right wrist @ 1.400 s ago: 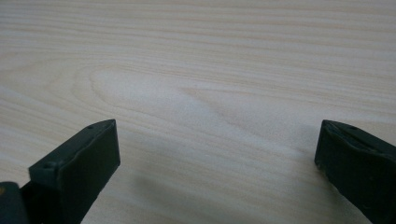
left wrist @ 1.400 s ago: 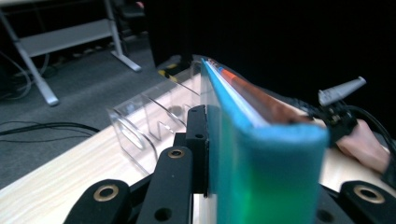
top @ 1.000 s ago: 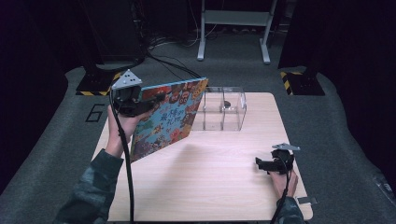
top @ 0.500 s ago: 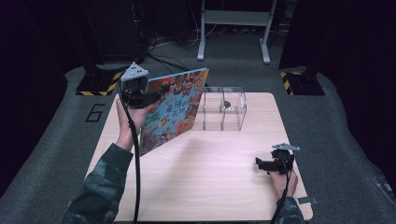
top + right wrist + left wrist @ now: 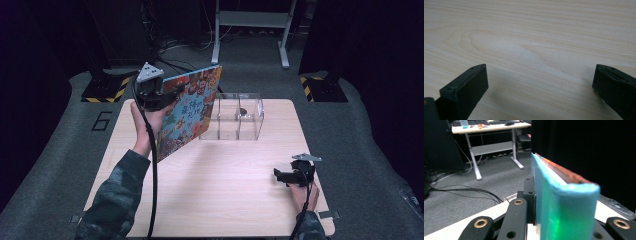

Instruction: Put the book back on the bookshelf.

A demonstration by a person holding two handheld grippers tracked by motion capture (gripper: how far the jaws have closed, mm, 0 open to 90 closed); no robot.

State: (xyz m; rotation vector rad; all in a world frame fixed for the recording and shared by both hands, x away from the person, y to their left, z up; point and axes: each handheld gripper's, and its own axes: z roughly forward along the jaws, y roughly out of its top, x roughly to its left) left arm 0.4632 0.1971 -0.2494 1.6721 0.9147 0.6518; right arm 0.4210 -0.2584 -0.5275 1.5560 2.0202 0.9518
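Observation:
A colourful picture book is held up on edge above the table's left side, tilted, its far corner near the clear box. My left gripper is shut on the book's upper left edge. In the left gripper view the book's teal spine stands between the black jaws, close to the camera. My right gripper rests low over the table near the front right, open, with bare wood between its jaws.
A clear plastic box with two compartments stands at the back middle of the wooden table; a small dark object lies in it. Beyond the table are a grey floor, cables and a white desk frame.
The left gripper has carried the book away from the person and a little to the right, toward the clear box. The right gripper has not moved.

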